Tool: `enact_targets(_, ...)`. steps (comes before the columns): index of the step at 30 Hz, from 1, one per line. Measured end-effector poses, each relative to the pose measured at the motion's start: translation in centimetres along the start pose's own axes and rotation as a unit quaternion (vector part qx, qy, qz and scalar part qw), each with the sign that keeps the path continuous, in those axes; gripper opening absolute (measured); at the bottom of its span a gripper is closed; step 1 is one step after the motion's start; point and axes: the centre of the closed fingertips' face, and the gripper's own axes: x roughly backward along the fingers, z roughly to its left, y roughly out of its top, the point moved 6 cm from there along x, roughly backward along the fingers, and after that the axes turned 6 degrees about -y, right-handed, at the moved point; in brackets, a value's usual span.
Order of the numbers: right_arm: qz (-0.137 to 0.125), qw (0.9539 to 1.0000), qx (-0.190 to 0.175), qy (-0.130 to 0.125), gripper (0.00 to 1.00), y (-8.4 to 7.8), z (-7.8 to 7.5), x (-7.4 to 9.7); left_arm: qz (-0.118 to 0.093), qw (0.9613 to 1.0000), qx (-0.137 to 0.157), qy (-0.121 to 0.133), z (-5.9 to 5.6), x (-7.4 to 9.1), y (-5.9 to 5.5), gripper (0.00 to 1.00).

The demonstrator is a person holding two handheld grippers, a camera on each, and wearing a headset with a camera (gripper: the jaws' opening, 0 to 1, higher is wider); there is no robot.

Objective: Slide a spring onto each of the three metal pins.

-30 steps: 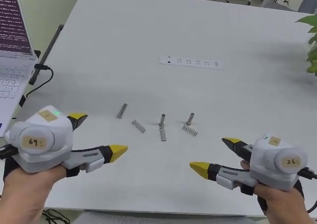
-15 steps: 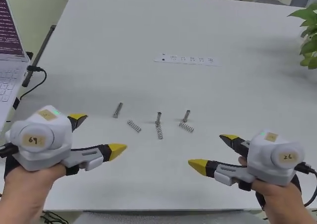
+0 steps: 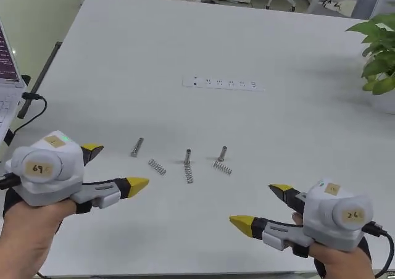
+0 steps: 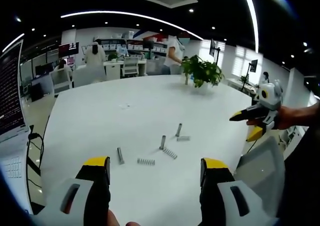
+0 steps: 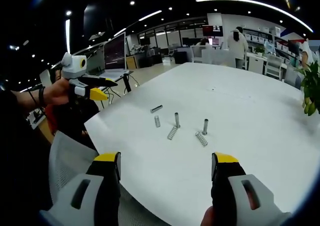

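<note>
Three springs: likely light, squashy; pinch yours mid-coil, gently. Left gripper, right gripper: jaws spread, empty.

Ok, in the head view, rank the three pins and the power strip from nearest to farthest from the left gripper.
From the left gripper:
1. Left pin, lying flat, by the jaws.
2. Middle pin, upright, centre.
3. Right pin, upright, further right.
4. Power strip, far back.

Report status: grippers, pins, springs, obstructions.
Both open, empty: left gripper, right gripper. Three pins bare; three springs loose beside them. Beyond, power strip, clear of work.
</note>
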Motion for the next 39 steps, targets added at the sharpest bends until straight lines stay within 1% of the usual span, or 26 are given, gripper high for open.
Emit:
enact_targets(3,-0.004,1.0,0.0,0.0,0.73,0.2,-0.1,0.0,0.002,1.0,-0.003,0.002,0.8,-0.5,0.3,0.7)
enact_targets(7,-0.006,1.0,0.002,0.002,0.73,0.4,-0.1,0.1,0.005,0.9999,-0.007,0.005,1.6,-1.2,0.9,0.7)
enact_targets(13,-0.003,1.0,0.004,0.003,0.72,0.1,-0.2,0.3,-0.002,1.0,-0.004,0.006,2.4,-2.4,1.8,0.68)
enact_targets(17,-0.002,1.0,0.002,0.0,0.72,0.1,-0.4,0.4,0.0,1.0,-0.003,0.004,3.0,-3.5,2.0,0.67)
enact_targets(21,-0.004,1.0,0.0,-0.004,0.71,0.2,-0.6,0.5,0.004,1.0,-0.003,0.002,3.5,-4.2,2.1,0.65)
enact_targets(24,-0.004,1.0,0.0,-0.006,0.71,0.4,-0.6,0.5,0.009,1.0,-0.003,0.0,4.1,-5.0,2.2,0.64)
enact_targets(30,-0.003,1.0,0.003,-0.006,0.72,0.5,-0.6,0.3,0.011,0.9999,0.0,-0.01,5.0,-6.4,2.4,0.63)
enact_targets(33,-0.004,1.0,0.002,-0.007,0.71,0.6,-0.7,0.2,0.017,0.9998,0.001,-0.01,5.7,-7.1,2.2,0.62)
enact_targets(36,-0.005,1.0,0.0,-0.009,0.71,0.7,-0.9,0.1,0.028,0.9996,0.002,-0.009,6.4,-8.0,1.8,0.6)
enact_targets(39,-0.003,0.9999,-0.002,-0.01,0.71,0.6,-1.0,0.0,0.03,0.9995,0.01,-0.009,6.9,-8.6,1.5,0.57)
